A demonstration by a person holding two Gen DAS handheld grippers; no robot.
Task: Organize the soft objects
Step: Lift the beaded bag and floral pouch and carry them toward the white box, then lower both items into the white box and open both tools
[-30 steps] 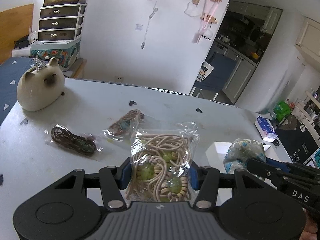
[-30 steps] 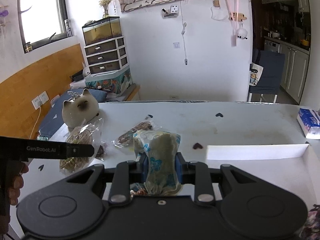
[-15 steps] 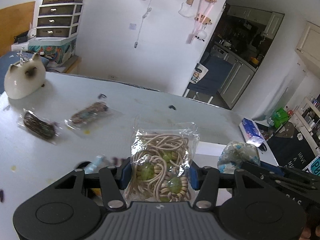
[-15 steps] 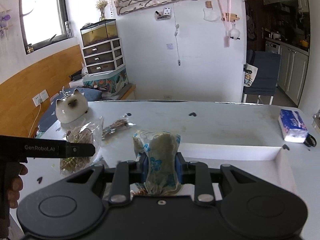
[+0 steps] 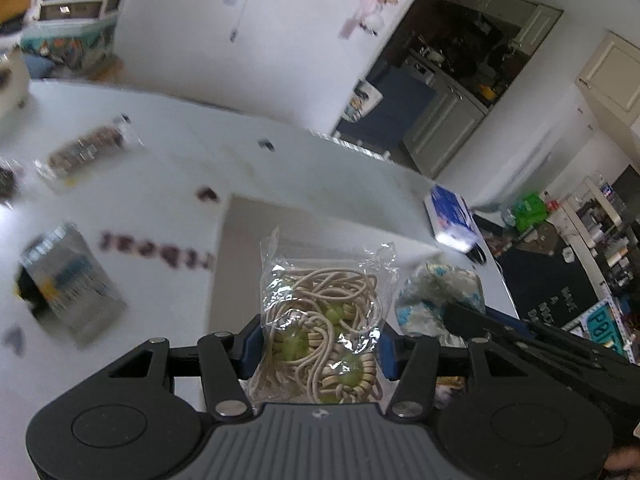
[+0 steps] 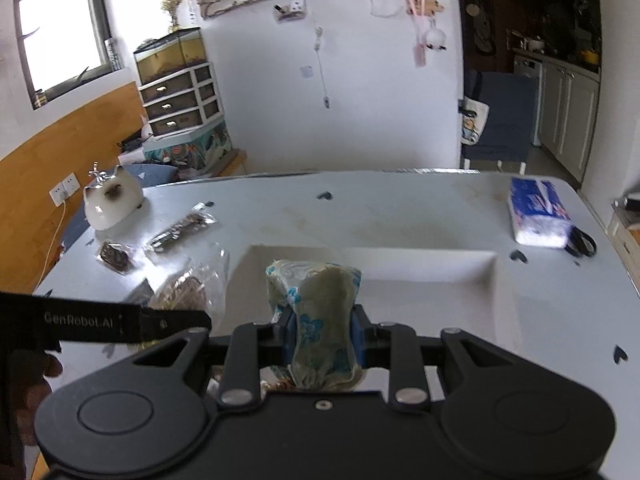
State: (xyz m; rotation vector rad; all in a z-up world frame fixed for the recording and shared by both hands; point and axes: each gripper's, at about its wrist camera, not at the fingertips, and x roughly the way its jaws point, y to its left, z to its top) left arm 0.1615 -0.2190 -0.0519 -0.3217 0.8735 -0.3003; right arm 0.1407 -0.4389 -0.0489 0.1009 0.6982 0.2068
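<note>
My left gripper point(image 5: 318, 346) is shut on a clear bag of beige cord hair ties with green beads point(image 5: 324, 320), held above the near left part of a shallow white tray point(image 5: 236, 264). My right gripper point(image 6: 322, 336) is shut on a blue-flowered cloth bundle in plastic point(image 6: 320, 312), held over the tray's point(image 6: 460, 276) near side. The bundle also shows in the left wrist view point(image 5: 436, 300), and the hair tie bag in the right wrist view point(image 6: 188, 292).
On the white table lie two small bags of dark hair ties point(image 6: 116, 256) point(image 6: 182, 228), a silver pouch point(image 5: 72, 284), a ceramic cat point(image 6: 112, 200), a tissue pack point(image 6: 536, 218) and black scissors point(image 6: 582, 242).
Both grippers have moved right and forward with their loads, from over the bare table to over the white tray. The cat and the dark bags have slid away to the left.
</note>
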